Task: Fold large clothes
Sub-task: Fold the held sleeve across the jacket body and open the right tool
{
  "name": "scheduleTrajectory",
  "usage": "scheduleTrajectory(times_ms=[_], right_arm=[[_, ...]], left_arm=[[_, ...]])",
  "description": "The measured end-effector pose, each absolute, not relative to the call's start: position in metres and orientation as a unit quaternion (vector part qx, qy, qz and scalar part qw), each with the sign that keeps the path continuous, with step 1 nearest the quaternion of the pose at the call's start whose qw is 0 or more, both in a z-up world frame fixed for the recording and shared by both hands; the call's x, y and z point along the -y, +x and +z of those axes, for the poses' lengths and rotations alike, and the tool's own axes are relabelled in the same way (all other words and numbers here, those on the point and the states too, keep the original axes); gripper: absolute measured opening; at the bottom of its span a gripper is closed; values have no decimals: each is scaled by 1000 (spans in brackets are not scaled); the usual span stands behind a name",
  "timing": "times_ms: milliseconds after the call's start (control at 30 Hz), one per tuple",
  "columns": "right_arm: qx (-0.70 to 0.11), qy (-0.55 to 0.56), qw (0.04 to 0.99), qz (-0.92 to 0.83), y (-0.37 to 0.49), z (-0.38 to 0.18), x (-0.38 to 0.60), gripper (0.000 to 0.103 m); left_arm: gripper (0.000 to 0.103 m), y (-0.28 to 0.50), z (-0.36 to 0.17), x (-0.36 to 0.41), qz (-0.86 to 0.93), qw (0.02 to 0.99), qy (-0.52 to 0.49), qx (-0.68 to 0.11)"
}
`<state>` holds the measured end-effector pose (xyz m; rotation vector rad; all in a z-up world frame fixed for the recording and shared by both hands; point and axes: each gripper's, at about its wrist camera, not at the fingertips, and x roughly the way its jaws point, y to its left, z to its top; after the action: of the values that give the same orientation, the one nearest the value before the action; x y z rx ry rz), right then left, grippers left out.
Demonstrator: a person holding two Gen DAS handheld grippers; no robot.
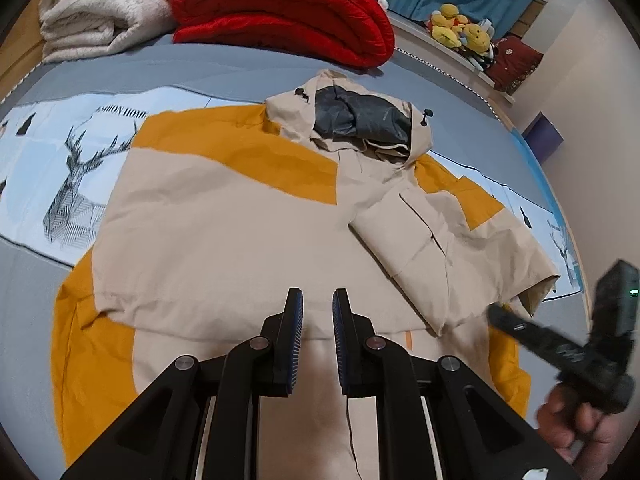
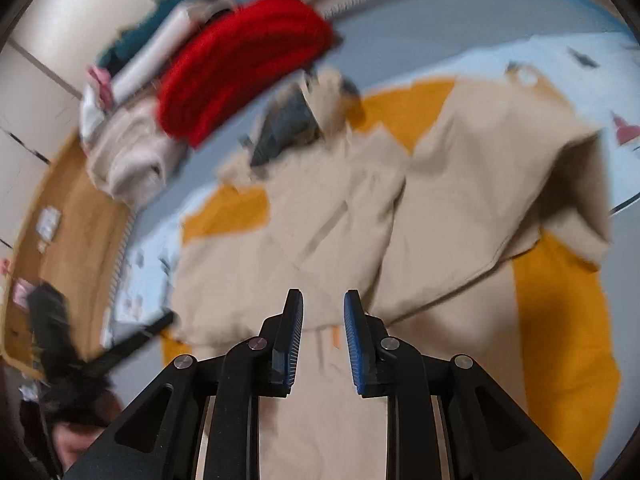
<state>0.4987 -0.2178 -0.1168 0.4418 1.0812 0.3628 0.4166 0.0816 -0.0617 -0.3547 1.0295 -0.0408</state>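
Left wrist view: left gripper (image 1: 318, 304) hovering over the jacket (image 1: 248, 232), fingers (image 1: 294, 320) standing a narrow gap apart, gripping nothing, beige cloth showing through the gap. Jacket lying flat on the bed (image 1: 224, 68) just beyond the fingertips, beige and mustard, hood (image 1: 360, 120) lying farthest from the fingers, one sleeve folded across the chest to the right of the fingers. Lower hem running out of sight beneath the gripper body. Right gripper (image 1: 496, 314) entering blurred at the far right, held by a hand (image 1: 580, 428) cut off by the frame edge. Red folded blanket (image 1: 288, 12) and cream blanket (image 1: 104, 8) sitting beyond the hood.

Right wrist view: heavily smeared by motion blur. Right gripper fingers (image 2: 358, 340) parted a little wider, nothing between them, jacket spreading just ahead. Sleeve edge lifting to the right of the fingers, its inside in shadow and hard to make out. Left gripper showing only as a dark blur at far left.
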Motion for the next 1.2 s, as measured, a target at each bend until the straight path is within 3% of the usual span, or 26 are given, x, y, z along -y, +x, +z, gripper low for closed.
scheduleTrajectory(times_ms=[67, 133, 200, 233, 467, 533, 567, 733, 800, 900, 1133, 1167, 1200], right_arm=[[-521, 202, 812, 167, 504, -131, 213, 23], [-538, 202, 803, 160, 511, -144, 209, 30], [-549, 207, 795, 154, 517, -155, 207, 46], [-552, 212, 792, 152, 520, -159, 206, 47], [-554, 223, 788, 150, 534, -168, 194, 47], [-536, 221, 802, 145, 535, -162, 191, 33], [-528, 218, 808, 146, 535, -158, 189, 15], [-424, 123, 874, 205, 518, -107, 154, 7], [-394, 103, 871, 276, 506, -91, 132, 7], [-412, 108, 824, 374, 496, -90, 103, 7], [-446, 107, 822, 339, 498, -103, 96, 9], [-439, 115, 830, 323, 501, -100, 105, 15], [-431, 127, 843, 294, 507, -96, 118, 28]], left_arm=[[13, 421, -63, -84, -16, 854, -172, -490], [13, 424, -66, -87, -17, 851, -180, -493], [13, 426, -68, -86, -23, 847, -182, -498], [13, 426, -69, -85, -26, 846, -179, -501], [13, 429, -71, -87, -29, 845, -174, -506], [13, 429, -71, -90, -30, 844, -179, -506], [13, 429, -70, -92, -29, 844, -179, -504], [14, 426, -66, -105, -30, 843, -201, -499], [15, 426, -68, -112, -28, 837, -224, -499], [19, 427, -75, -119, -28, 825, -250, -506], [22, 426, -84, -126, -31, 805, -290, -517], [22, 426, -83, -124, -31, 807, -283, -517], [22, 427, -82, -120, -33, 810, -276, -517]])
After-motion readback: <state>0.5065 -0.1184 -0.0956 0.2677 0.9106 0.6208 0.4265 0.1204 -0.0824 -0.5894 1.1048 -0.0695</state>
